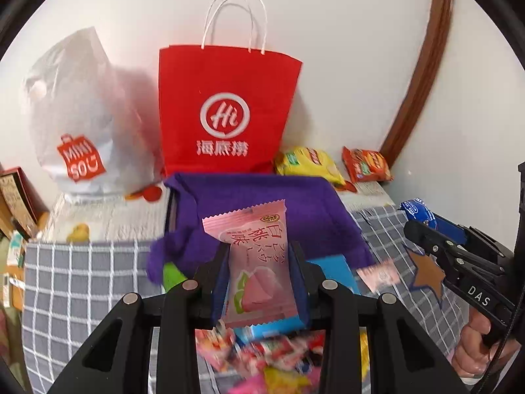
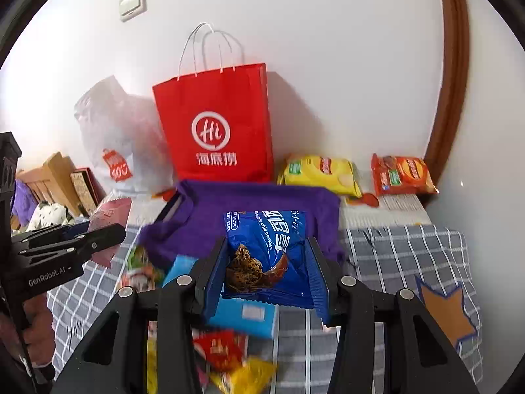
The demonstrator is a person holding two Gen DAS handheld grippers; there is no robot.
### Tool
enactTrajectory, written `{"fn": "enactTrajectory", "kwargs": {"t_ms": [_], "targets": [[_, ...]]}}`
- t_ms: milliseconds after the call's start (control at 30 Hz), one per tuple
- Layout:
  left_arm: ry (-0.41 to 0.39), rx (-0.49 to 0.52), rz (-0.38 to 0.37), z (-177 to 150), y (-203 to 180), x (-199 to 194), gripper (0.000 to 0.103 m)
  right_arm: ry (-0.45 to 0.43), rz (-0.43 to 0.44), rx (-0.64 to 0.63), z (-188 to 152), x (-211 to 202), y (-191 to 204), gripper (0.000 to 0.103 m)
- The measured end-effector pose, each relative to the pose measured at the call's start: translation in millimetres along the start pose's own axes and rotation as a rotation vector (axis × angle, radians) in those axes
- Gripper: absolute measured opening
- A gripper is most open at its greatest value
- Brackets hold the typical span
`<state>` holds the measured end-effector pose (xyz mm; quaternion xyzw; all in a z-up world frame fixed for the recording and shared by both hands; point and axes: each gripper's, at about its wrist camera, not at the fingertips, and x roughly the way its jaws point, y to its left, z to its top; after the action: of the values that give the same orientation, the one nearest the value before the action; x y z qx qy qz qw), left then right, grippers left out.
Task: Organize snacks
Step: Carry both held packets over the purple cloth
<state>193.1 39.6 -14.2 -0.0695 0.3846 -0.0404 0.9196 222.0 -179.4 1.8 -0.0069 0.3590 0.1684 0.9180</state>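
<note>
My left gripper [image 1: 261, 262] is shut on a pink peach snack packet [image 1: 254, 262] and holds it upright above the purple fabric box [image 1: 262, 197]. My right gripper [image 2: 267, 262] is shut on a blue chocolate chip cookie packet [image 2: 267, 249], also over the purple box [image 2: 256, 203]. The right gripper shows at the right of the left wrist view [image 1: 423, 226] with the blue packet [image 1: 415, 208]. The left gripper shows at the left of the right wrist view [image 2: 115, 229] with the pink packet [image 2: 108, 226]. Loose snacks [image 1: 262, 361] lie below the grippers.
A red paper bag [image 1: 226, 108] and a white plastic bag [image 1: 78, 115] stand against the wall behind the box. Yellow [image 2: 320, 174] and orange [image 2: 402, 174] chip bags lie at the back right. A light blue box [image 2: 242, 318] rests on the grey checked cloth [image 2: 393, 256].
</note>
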Motion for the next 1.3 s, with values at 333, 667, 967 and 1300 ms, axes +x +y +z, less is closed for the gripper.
{"fn": "enactTrajectory", "kwargs": {"t_ms": [333, 667, 967, 1300], "targets": [[0.008, 0.011, 0.026, 50.5, 13.0, 48.4, 0.033, 0.002, 0.036, -0.003, 52.6, 60.9, 0.1, 0.046], [0.056, -0.012, 0.03, 71.2, 35.4, 109.9, 0.033, 0.06, 0.03, 0.027, 72.5, 134.5, -21.9, 0.046], [0.132, -0.043, 0.029, 53.7, 54.4, 160.9, 0.033, 0.182, 0.025, -0.002, 52.1, 187.0, -36.3, 0.046], [0.19, -0.024, 0.012, 43.2, 51.5, 177.5, 0.033, 0.218, -0.007, -0.075, 42.2, 201.9, -35.2, 0.046]]}}
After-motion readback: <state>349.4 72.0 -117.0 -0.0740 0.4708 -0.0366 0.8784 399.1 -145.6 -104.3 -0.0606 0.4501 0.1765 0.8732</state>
